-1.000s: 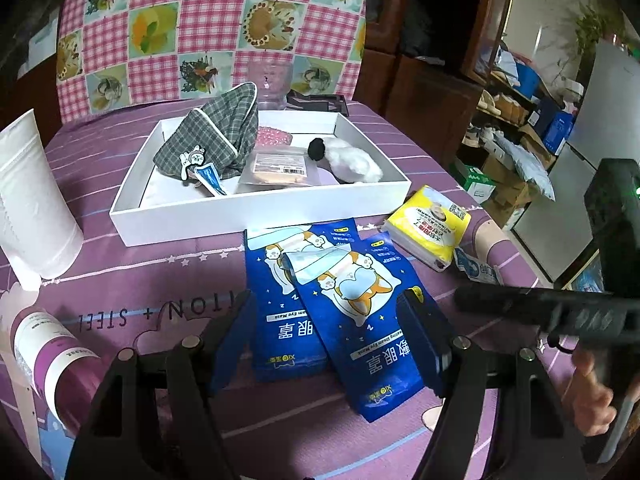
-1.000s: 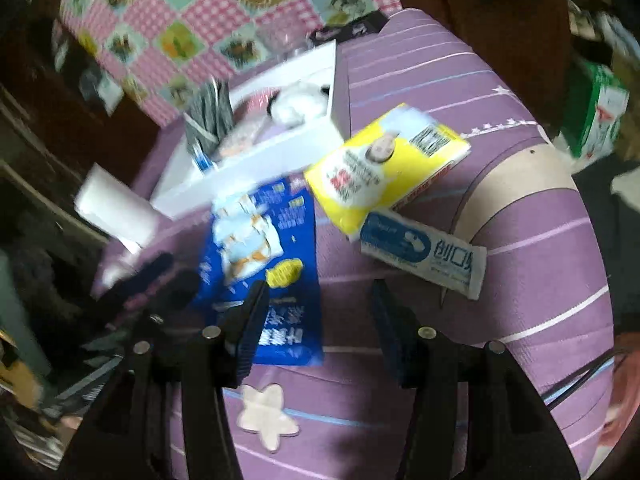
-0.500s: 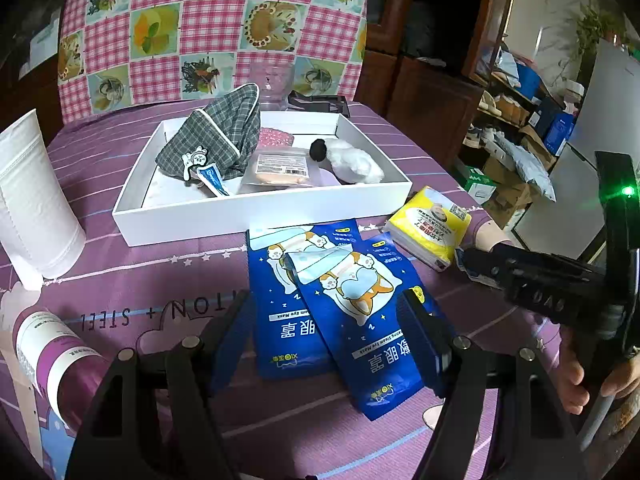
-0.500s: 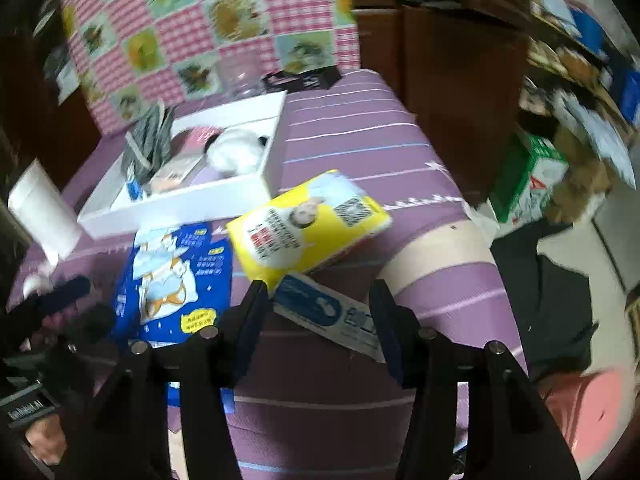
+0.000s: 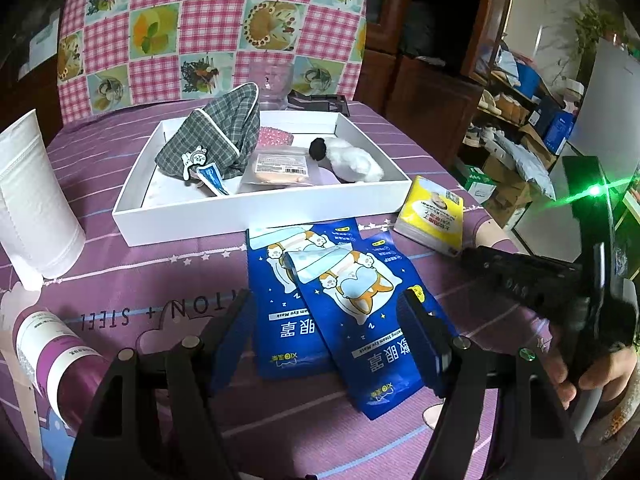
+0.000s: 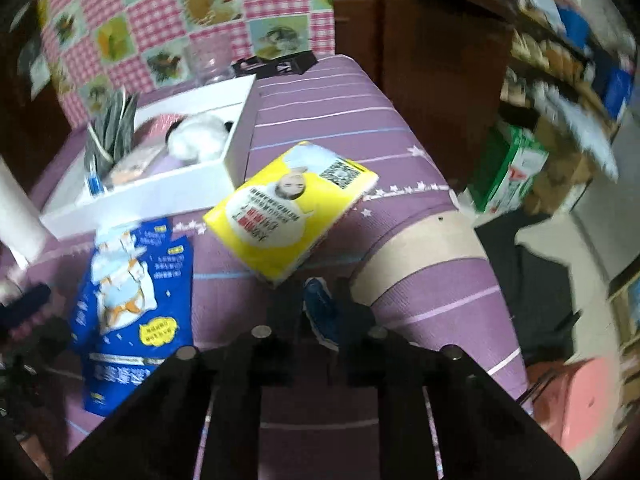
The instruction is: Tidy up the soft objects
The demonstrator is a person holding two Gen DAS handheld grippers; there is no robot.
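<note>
Two blue eye-mask packets [image 5: 352, 292] [image 6: 132, 280] lie overlapping on the purple cloth, in front of a white box [image 5: 260, 216] [image 6: 140, 196]. My left gripper [image 5: 324, 308] hovers open over them with nothing between its fingers. A yellow tissue pack [image 5: 434, 216] [image 6: 292, 204] lies to the right of the box. Just below it, my right gripper [image 6: 320, 304] is closing its jaws, which pinch a small blue and white packet [image 6: 320, 312]. Seen from the left wrist, the right gripper [image 5: 472, 254] reaches in from the right, held by a hand.
The box holds a plaid pouch [image 5: 216, 140], a flat sealed packet [image 5: 280, 166] and a white plush [image 5: 352, 158]. A paper roll [image 5: 32, 200] stands at the left, with a purple and white tube [image 5: 52, 340] lying below it. The table's edge drops off on the right.
The right gripper tipped downward and its jaws came together around the small blue and white packet. The left gripper and the eye-mask packets stayed where they were.
</note>
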